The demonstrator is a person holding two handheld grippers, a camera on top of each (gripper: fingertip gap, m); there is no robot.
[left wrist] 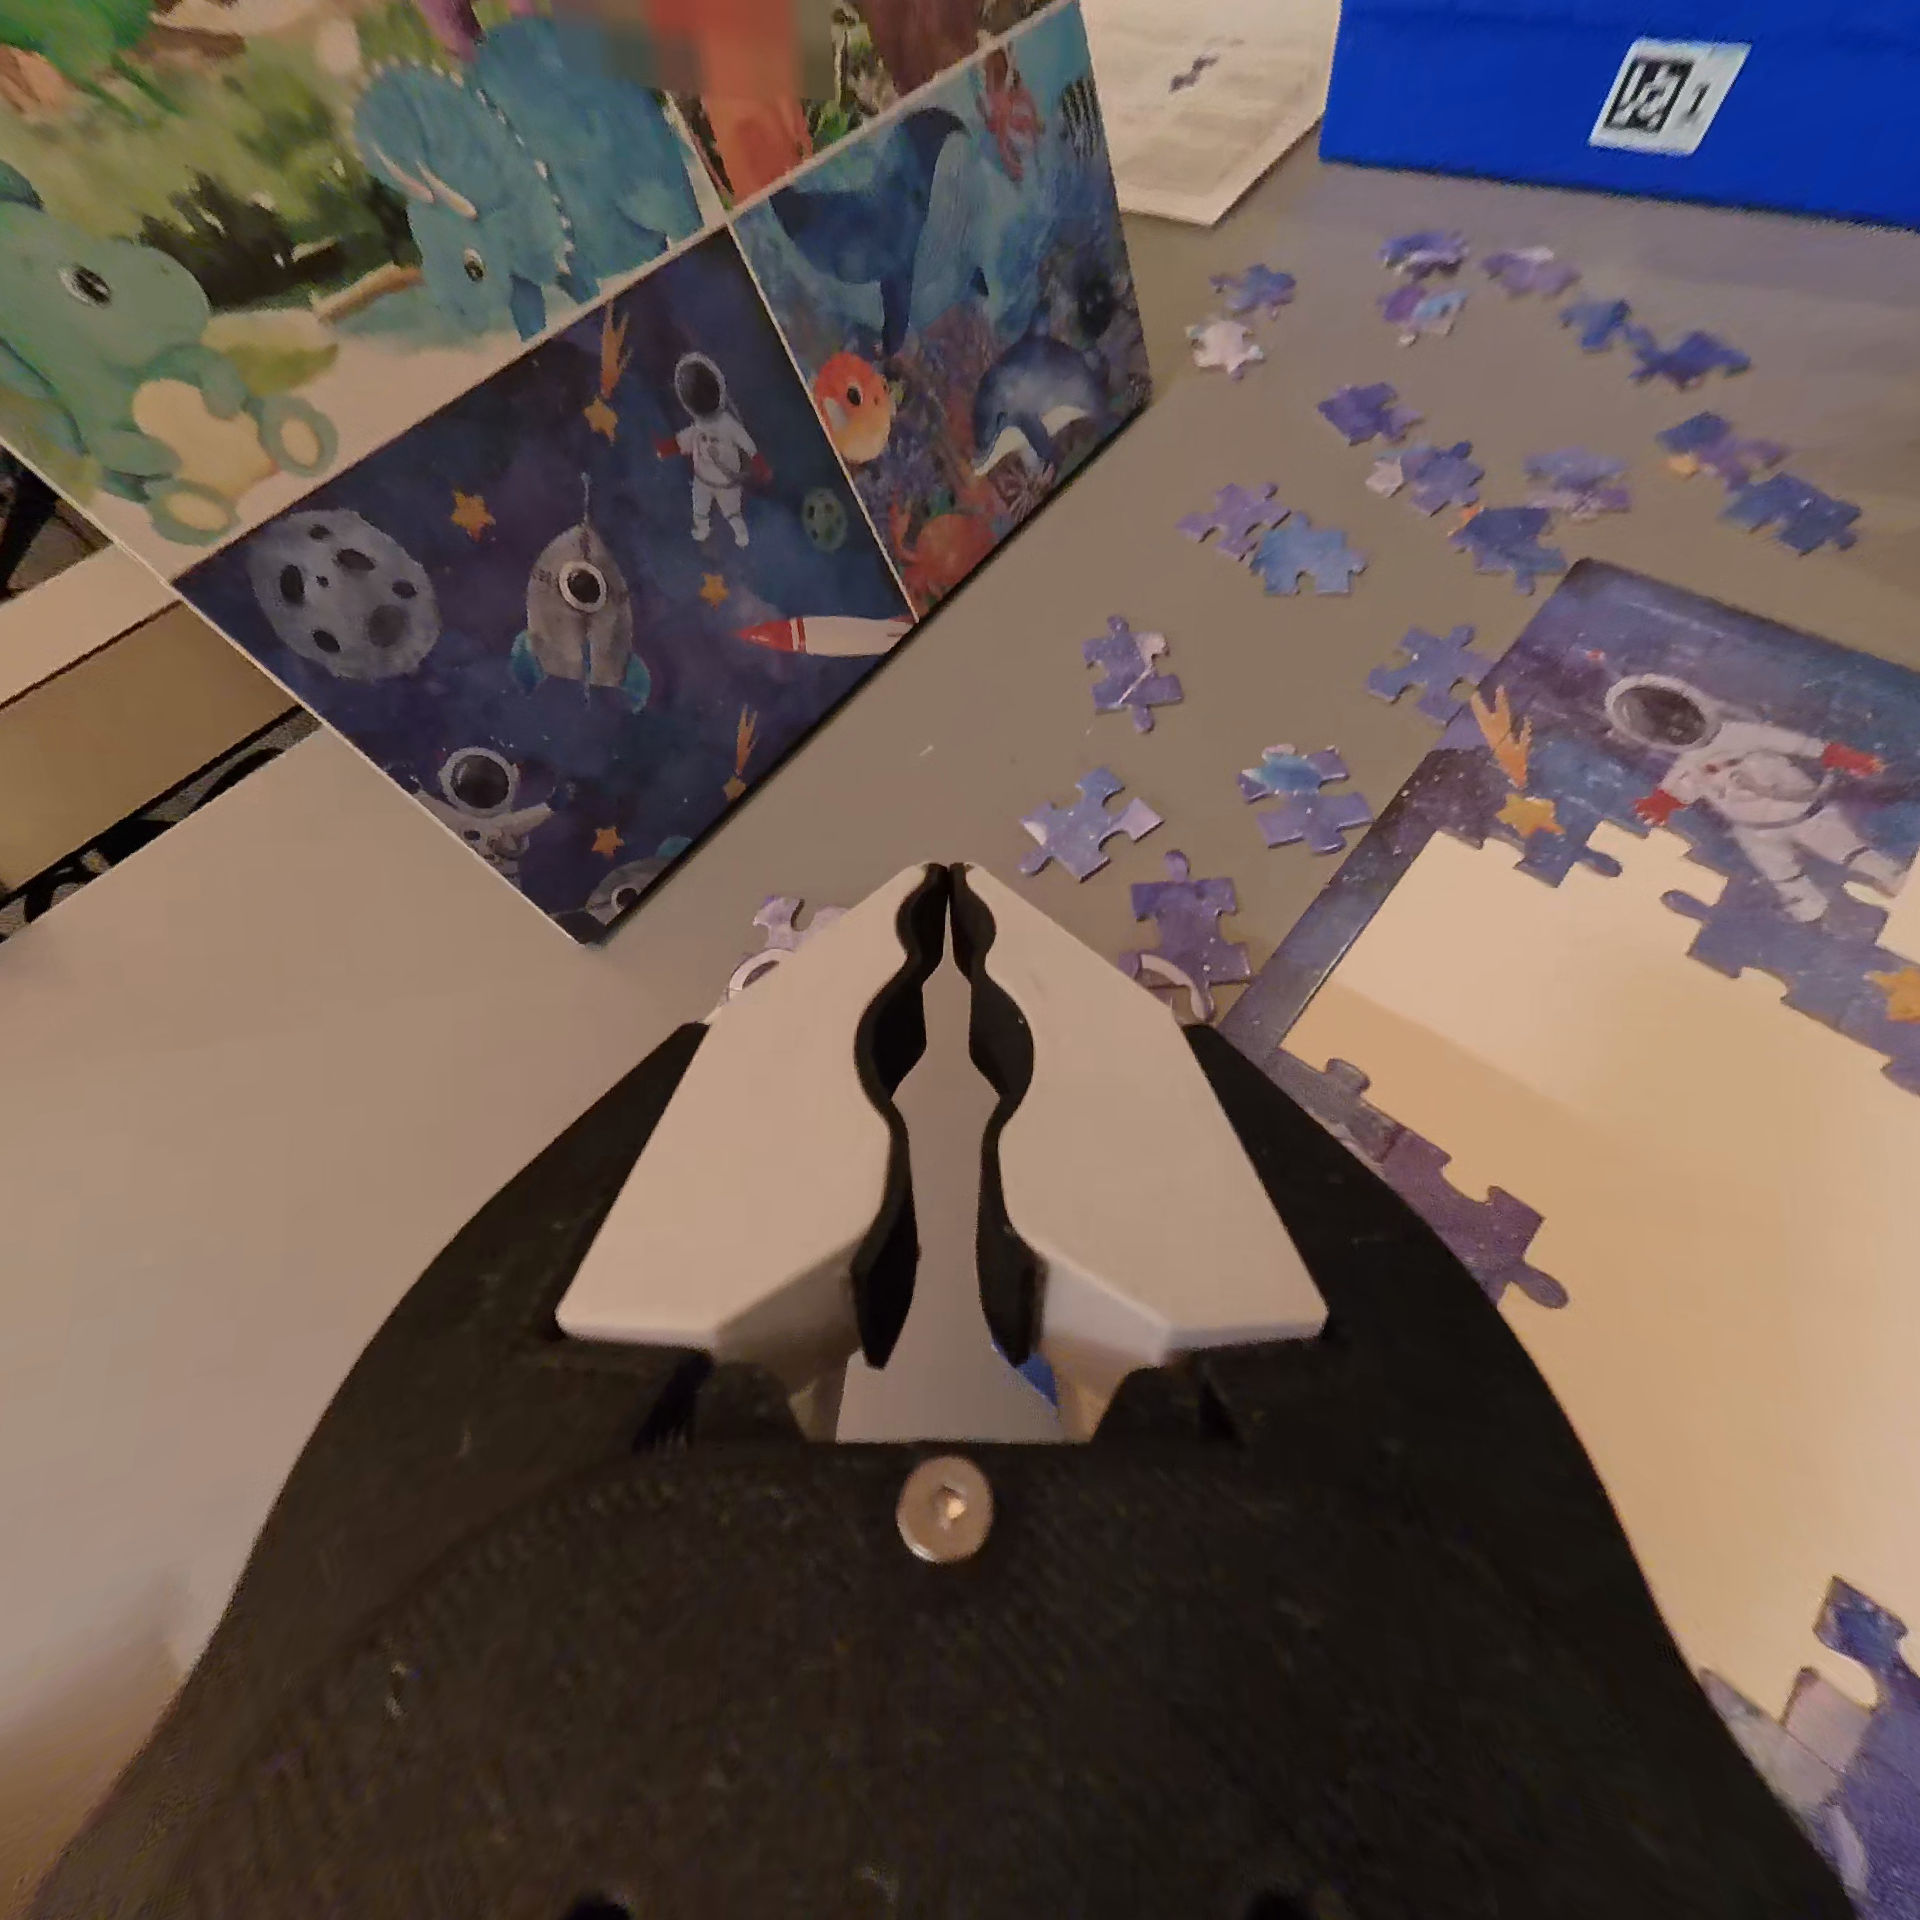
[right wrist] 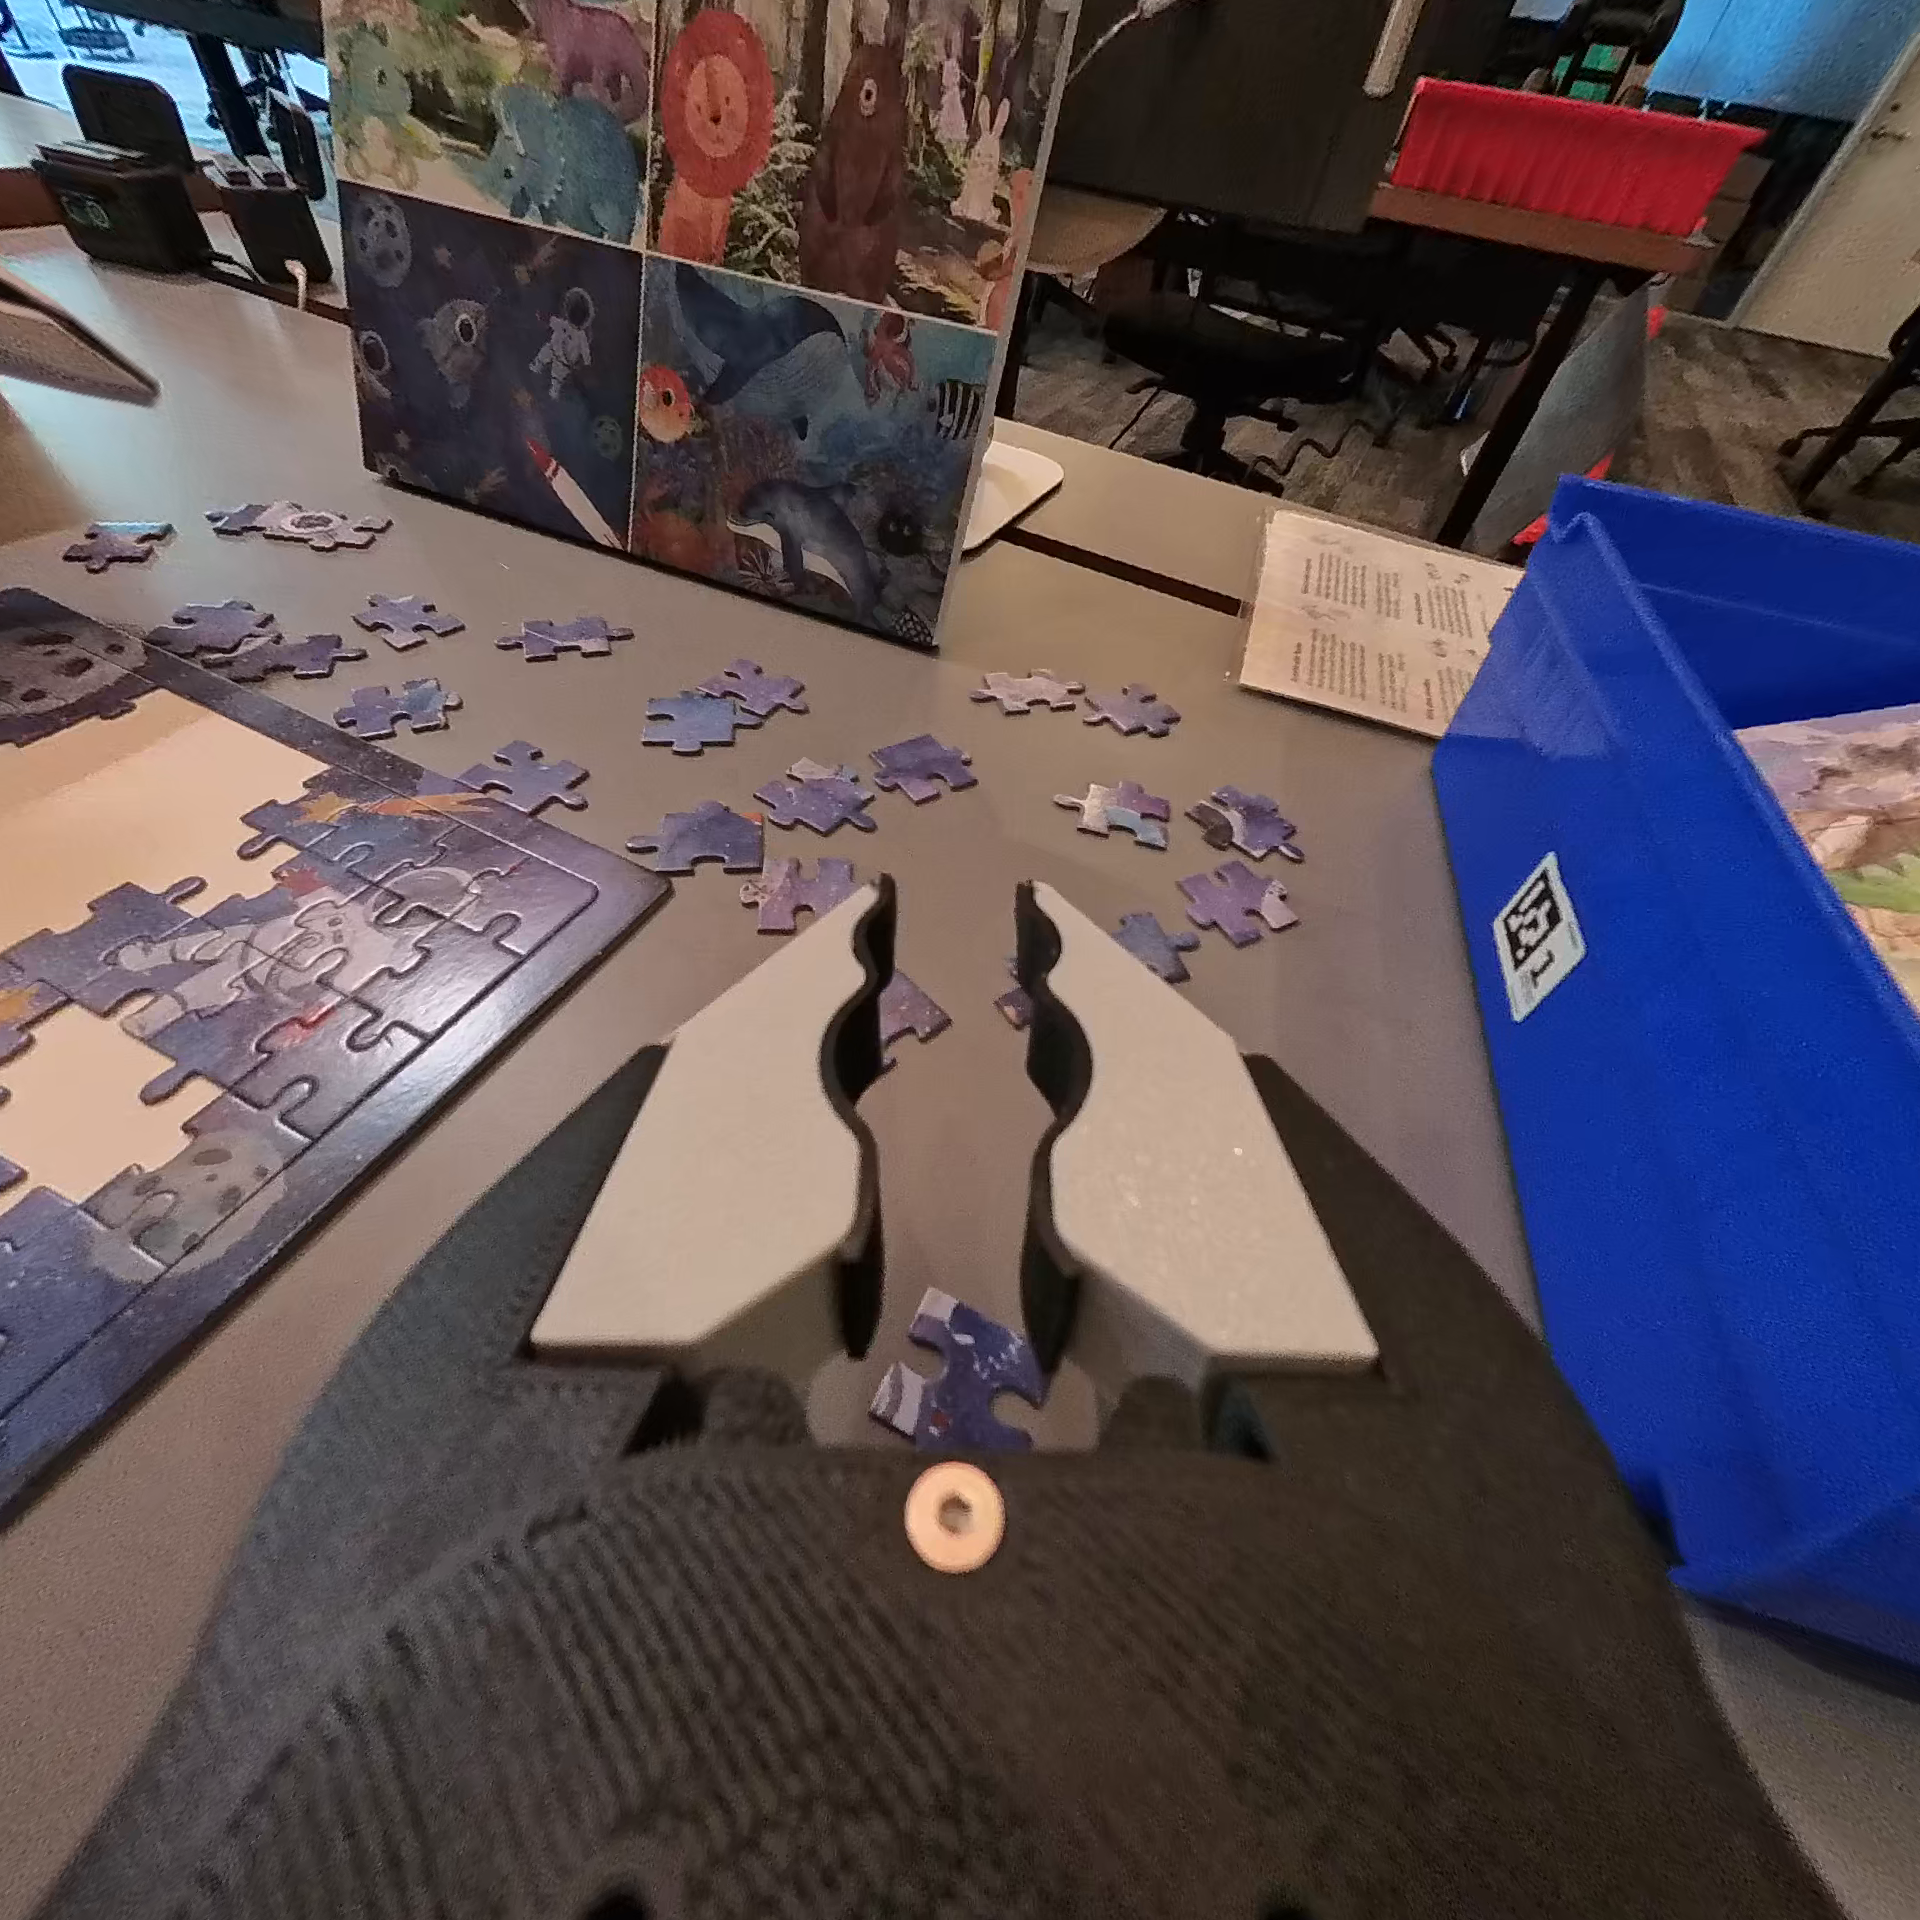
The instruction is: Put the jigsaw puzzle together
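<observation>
Clearly visible writing is scarce: a white sticker with a black square code (right wrist: 1538, 935) sits on the outer wall of the blue bin (right wrist: 1662, 1195), and a printed leaflet (right wrist: 1361, 634) lies on the grey table (right wrist: 1351, 997) just beside the bin, its lines too small to make out. An upright picture box (right wrist: 675, 312) with dinosaurs, forest animals, space and sea scenes stands at the far side. The left gripper (left wrist: 951, 873) has its fingertips pressed together with nothing visible between them; it hovers just beside the corner of the puzzle board (left wrist: 1558, 1039), with a loose purple piece (left wrist: 1190, 920) near its right finger and another piece (left wrist: 774, 925) partly hidden under its left one. The right gripper (right wrist: 956, 894) has its fingers apart over bare table among the scattered purple pieces (right wrist: 821, 800), none pressed by the pads. One piece (right wrist: 909, 1013) shows in the gap beside its left finger, lying flat on the table, and a blue piece (right wrist: 961, 1371) lies farther back, near the finger bases. The partly filled board (right wrist: 312, 935) lies to that gripper's left.
</observation>
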